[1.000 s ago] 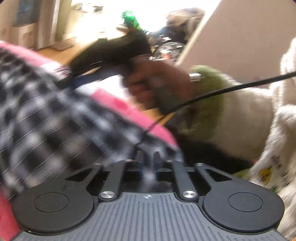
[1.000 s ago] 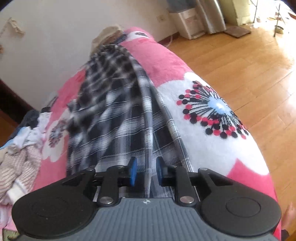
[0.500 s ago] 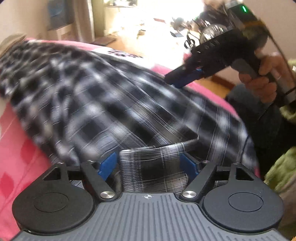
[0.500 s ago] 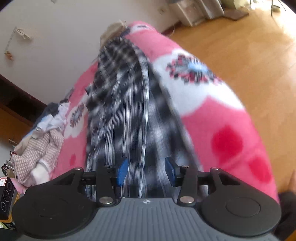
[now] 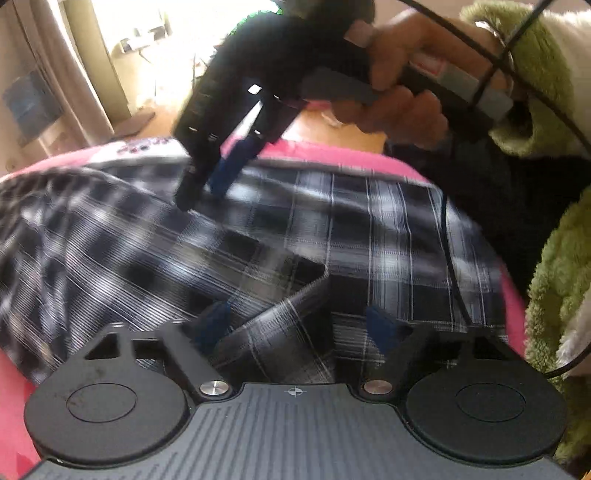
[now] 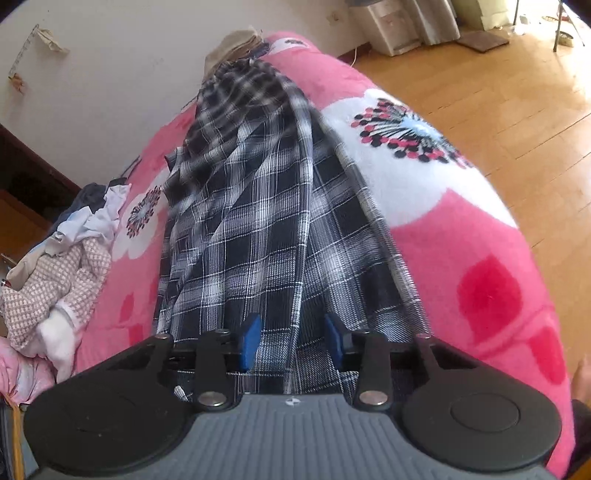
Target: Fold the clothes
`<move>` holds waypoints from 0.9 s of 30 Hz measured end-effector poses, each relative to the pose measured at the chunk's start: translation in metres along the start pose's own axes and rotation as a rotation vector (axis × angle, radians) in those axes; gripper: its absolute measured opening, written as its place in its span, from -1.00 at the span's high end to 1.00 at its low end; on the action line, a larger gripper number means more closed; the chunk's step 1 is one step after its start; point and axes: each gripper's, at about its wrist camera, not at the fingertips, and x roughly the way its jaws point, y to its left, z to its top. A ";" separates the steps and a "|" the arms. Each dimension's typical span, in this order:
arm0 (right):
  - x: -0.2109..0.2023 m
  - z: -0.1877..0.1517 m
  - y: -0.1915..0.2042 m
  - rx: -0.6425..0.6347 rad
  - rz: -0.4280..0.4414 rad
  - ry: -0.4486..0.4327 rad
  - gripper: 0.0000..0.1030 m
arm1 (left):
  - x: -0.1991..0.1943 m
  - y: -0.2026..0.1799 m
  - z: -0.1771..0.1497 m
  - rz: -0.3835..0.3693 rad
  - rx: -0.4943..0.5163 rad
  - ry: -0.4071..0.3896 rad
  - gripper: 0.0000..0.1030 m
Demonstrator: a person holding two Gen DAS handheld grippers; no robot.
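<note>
A black-and-white plaid shirt (image 6: 258, 221) lies lengthwise on a pink flowered blanket (image 6: 461, 251). My left gripper (image 5: 299, 325) hovers low over the near end of the plaid shirt (image 5: 351, 229). Its jaws are closing around a rolled fold of the cloth, and the pads stand apart without pressing it. My right gripper (image 6: 292, 339) is over the shirt's near hem with plaid cloth between its closing jaws, which do not pinch it. In the left wrist view a hand (image 5: 399, 107) holds the right gripper (image 5: 203, 184), its tips down on the shirt.
A heap of other clothes (image 6: 62, 266) lies at the blanket's left edge. Wooden floor (image 6: 498, 92) runs along the right side, with white furniture (image 6: 391, 26) by the far wall. A green fleecy sleeve (image 5: 546, 66) and a black cable (image 5: 450, 258) cross the left wrist view.
Both grippers were shut on plaid cloth a second ago and have let it go. The left gripper rolled and sank toward the shirt; the right one slid sideways along it.
</note>
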 end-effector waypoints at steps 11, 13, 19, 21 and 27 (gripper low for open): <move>0.016 0.000 0.005 -0.056 -0.018 0.003 0.83 | -0.013 0.019 0.010 -0.120 -0.157 -0.021 0.96; 0.013 0.000 0.007 -0.063 -0.017 -0.006 0.95 | -0.026 0.024 0.019 -0.191 -0.209 -0.064 0.96; -0.014 0.003 0.011 -0.067 0.038 -0.065 1.00 | -0.053 0.034 0.051 -0.361 -0.320 -0.189 0.96; -0.023 0.004 0.010 -0.074 0.049 -0.072 1.00 | -0.050 0.031 0.059 -0.395 -0.331 -0.206 0.96; -0.038 0.007 -0.007 -0.071 0.008 -0.083 1.00 | -0.028 0.008 0.077 -0.415 -0.270 -0.196 0.96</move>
